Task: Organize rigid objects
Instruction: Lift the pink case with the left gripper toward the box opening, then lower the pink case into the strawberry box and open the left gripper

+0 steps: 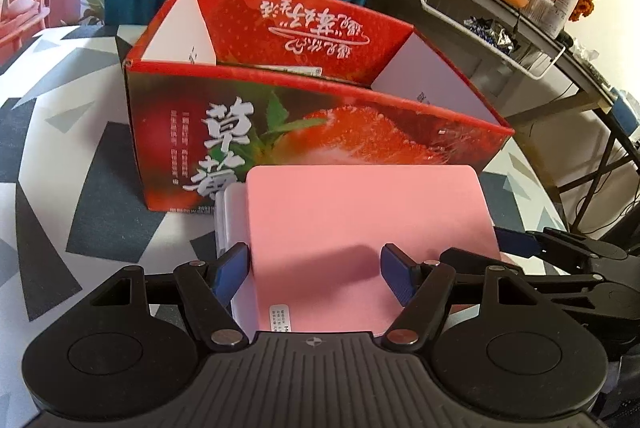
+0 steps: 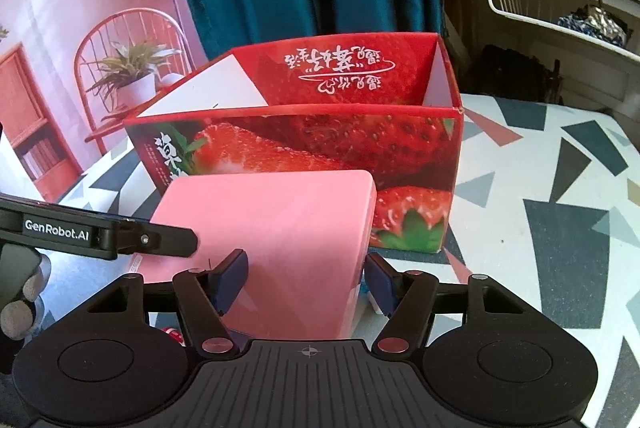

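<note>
Teal curtain behind, patterned bench (image 1: 52,163) w/ strawberry box (image 1: 320,123) open-topped. Pink case (image 1: 360,228) sits tilted in front of it. I see left claw (image 1: 316,274) spread around it, left pad near touching, right pad clear. Right claw (image 2: 306,278) straddles the case; can't tell if it pinches. Risk: uneven grip, case pivots, clips box wall.

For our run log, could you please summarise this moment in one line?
pink box: before open strawberry carton | left gripper: at box, grip unclear | right gripper: at box, grip unclear
</note>
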Tool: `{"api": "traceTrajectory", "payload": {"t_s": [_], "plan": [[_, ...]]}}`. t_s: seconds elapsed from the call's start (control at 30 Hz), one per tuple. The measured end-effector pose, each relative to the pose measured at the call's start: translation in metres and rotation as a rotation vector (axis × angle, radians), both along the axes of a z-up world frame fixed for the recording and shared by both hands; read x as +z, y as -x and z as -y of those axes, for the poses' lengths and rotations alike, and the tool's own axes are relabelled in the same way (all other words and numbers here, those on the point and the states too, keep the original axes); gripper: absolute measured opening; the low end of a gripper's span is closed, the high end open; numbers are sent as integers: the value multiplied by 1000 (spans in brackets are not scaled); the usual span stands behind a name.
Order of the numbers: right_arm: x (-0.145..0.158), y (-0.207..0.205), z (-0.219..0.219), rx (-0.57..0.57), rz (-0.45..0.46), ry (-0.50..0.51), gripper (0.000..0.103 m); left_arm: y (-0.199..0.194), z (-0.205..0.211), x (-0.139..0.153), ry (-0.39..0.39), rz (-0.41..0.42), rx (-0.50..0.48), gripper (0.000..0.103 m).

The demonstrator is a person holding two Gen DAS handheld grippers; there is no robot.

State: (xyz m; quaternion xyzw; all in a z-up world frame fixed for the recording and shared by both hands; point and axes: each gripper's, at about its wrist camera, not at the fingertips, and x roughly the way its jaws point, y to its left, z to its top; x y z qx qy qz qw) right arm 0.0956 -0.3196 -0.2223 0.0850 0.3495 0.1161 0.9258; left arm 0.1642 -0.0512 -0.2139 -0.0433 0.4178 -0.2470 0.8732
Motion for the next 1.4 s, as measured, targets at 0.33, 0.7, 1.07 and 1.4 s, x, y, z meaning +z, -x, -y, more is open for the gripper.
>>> {"api": "traceTrajectory", "payload": {"t_s": [0.33,0.7,1.07,1.4], "plan": [[10,-2,-5,3,14,20,61,14,9,15,-75,155,-28,74],[46,-3,-3,-18,95,28,59,25,4,52,-29,284,-25,74],[95,-23,1,-15,210,15,57,16,1,93,28,378,25,74],[125,-90,5,-3,259,51,57,-42,10,108,72,351,92,74]]}}
